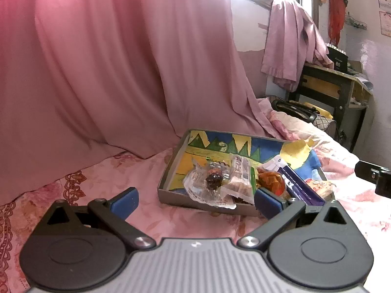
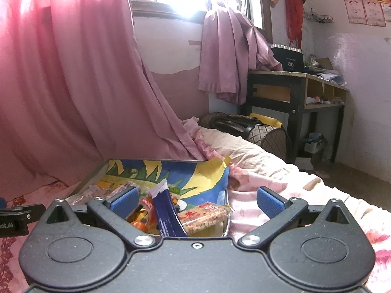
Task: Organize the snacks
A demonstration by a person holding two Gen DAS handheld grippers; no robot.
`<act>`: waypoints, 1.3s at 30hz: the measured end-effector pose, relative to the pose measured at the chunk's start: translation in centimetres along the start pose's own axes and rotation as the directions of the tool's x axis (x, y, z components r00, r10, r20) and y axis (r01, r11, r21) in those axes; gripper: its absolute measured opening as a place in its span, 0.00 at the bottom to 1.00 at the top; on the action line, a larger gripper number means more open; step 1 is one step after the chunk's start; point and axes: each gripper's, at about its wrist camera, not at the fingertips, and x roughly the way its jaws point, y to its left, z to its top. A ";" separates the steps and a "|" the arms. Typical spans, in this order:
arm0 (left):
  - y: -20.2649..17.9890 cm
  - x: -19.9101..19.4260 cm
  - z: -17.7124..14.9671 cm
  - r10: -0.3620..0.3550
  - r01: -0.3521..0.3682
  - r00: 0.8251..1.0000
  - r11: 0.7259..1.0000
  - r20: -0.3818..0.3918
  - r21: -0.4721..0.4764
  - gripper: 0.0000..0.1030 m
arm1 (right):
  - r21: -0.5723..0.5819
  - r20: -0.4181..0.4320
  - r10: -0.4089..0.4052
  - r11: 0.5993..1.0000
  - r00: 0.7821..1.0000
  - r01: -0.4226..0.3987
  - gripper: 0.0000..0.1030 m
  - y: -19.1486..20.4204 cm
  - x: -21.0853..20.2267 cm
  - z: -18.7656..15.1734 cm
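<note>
A shallow grey cardboard box [image 1: 168, 171], lined with a painted sheet of blue, yellow and green shapes, sits on a pink floral bedspread [image 1: 102, 178] near the foot of a long pink curtain [image 1: 110, 61]. Five wrapped snacks crowd its near corner: a crinkled clear packet with a dark sweet [image 1: 210, 183], a pale bar in a clear wrapper [image 1: 240, 175], an orange crinkly packet [image 1: 271, 182], a glossy dark-blue stick pack [image 2: 166, 212] and a flat grain cake under red-printed film [image 2: 204, 216]. The left gripper [image 1: 195, 201] hovers just short of the box's near wall, blue-padded jaws spread wide and empty. The right gripper [image 2: 196, 199] hangs over the box's near right corner, jaws likewise wide, holding nothing, with the blue stick pack and grain cake between them. Beyond the bed, a quilted bag [image 2: 264, 131] lies beside a dark wooden desk [image 2: 295, 90], and one lilac cloth [image 2: 232, 56] drapes from the sill.
</note>
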 end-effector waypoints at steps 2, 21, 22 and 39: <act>0.0 -0.2 0.0 -0.001 0.001 1.000 1.000 -0.001 -0.003 1.00 | -0.003 0.003 0.001 1.000 1.000 -0.001 0.99 0.1 -0.3 -0.2; 1.1 -3.4 -1.6 0.023 -0.023 1.000 1.000 0.006 -0.020 1.00 | -0.010 -0.019 0.023 1.000 1.000 -0.023 0.99 1.2 -3.7 -2.1; 1.2 -3.6 -1.7 0.023 -0.023 1.000 0.999 0.005 -0.024 1.00 | -0.010 -0.020 0.024 1.000 1.000 -0.024 0.99 1.2 -3.9 -2.2; 2.4 -6.7 -3.6 0.059 -0.059 0.998 0.997 -0.002 -0.047 1.00 | -0.010 -0.045 0.059 0.998 0.997 -0.059 0.99 1.7 -6.6 -3.7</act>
